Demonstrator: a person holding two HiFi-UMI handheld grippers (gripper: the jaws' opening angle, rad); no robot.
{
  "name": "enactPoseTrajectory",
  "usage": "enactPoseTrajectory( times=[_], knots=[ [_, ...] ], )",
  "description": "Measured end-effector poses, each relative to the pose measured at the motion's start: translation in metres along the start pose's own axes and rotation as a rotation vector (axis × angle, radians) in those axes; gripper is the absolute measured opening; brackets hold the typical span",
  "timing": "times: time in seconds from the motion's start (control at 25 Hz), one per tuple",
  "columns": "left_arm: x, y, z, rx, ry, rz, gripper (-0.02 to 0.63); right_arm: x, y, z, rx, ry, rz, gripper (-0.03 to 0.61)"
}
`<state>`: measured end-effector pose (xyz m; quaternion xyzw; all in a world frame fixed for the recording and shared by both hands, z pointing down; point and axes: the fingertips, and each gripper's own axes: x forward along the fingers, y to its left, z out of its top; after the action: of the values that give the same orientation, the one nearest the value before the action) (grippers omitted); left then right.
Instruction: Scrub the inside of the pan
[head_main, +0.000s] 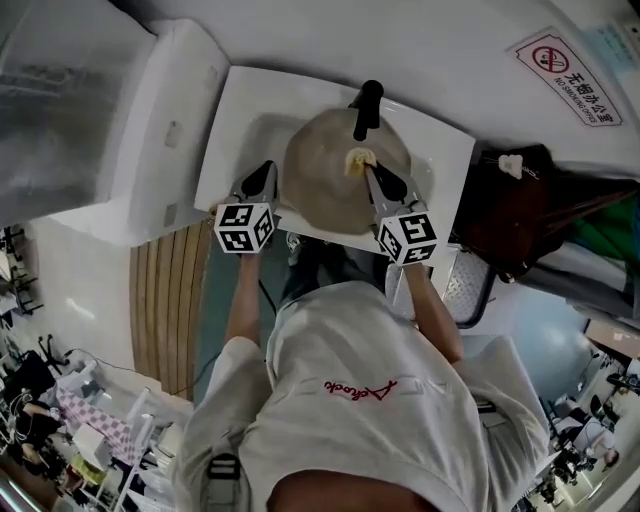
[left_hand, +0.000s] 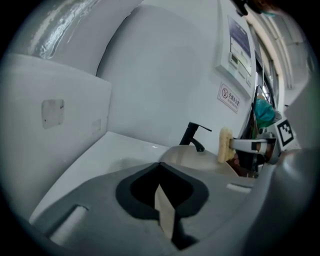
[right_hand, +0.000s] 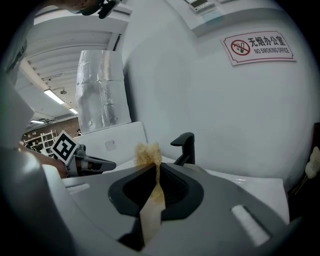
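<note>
A round beige pan (head_main: 325, 185) lies in a white sink (head_main: 240, 105) under a black faucet (head_main: 368, 105). My right gripper (head_main: 371, 171) hangs over the pan's far right part, shut on a yellow sponge (head_main: 356, 160). The right gripper view shows the sponge (right_hand: 148, 152) sticking out past the closed jaws, with the faucet (right_hand: 185, 146) behind. My left gripper (head_main: 266, 178) is at the pan's left rim, shut with nothing between its jaws. In the left gripper view the pan (left_hand: 197, 157) lies ahead, with the sponge (left_hand: 224, 145) and the right gripper (left_hand: 252, 145) to the right.
A white cabinet (head_main: 150, 130) flanks the sink on the left. A dark bag (head_main: 530, 205) sits to the sink's right. A no-smoking sign (head_main: 566, 66) hangs on the white wall behind. A plastic-wrapped column (right_hand: 100, 90) stands behind the cabinet.
</note>
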<state>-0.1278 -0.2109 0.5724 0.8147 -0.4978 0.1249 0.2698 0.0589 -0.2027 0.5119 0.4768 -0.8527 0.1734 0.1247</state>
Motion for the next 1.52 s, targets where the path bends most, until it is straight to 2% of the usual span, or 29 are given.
enactPoseTrajectory(
  times=[0.64, 0.68, 0.72, 0.84, 1.08, 1.28, 1.4, 1.52],
  knots=[
    [0.043, 0.013, -0.024, 0.005, 0.108, -0.048, 0.002, 0.026, 0.004, -0.032, 0.041, 0.069, 0.014, 0.029],
    [0.046, 0.012, -0.025, 0.004, 0.115, -0.052, 0.028, 0.026, 0.004, -0.033, 0.042, 0.072, 0.014, 0.029],
    [0.049, 0.012, -0.026, 0.007, 0.124, -0.056, 0.088, 0.027, 0.003, -0.034, 0.042, 0.074, 0.014, 0.029],
    [0.059, 0.010, -0.028, 0.024, 0.151, -0.062, 0.123, 0.029, 0.001, -0.035, 0.045, 0.077, 0.013, 0.029],
    [0.075, 0.012, -0.029, 0.030, 0.167, -0.053, 0.121, 0.036, 0.000, -0.038, 0.047, 0.089, 0.021, 0.030],
    [0.085, 0.016, -0.027, 0.015, 0.176, -0.067, 0.072, 0.045, 0.004, -0.043, 0.039, 0.106, 0.036, 0.031],
    [0.090, 0.016, -0.030, 0.013, 0.197, -0.080, 0.072, 0.051, 0.005, -0.048, 0.040, 0.121, 0.044, 0.031],
    [0.094, 0.014, -0.031, 0.020, 0.214, -0.090, 0.044, 0.058, 0.005, -0.054, 0.036, 0.139, 0.051, 0.029]
  ],
)
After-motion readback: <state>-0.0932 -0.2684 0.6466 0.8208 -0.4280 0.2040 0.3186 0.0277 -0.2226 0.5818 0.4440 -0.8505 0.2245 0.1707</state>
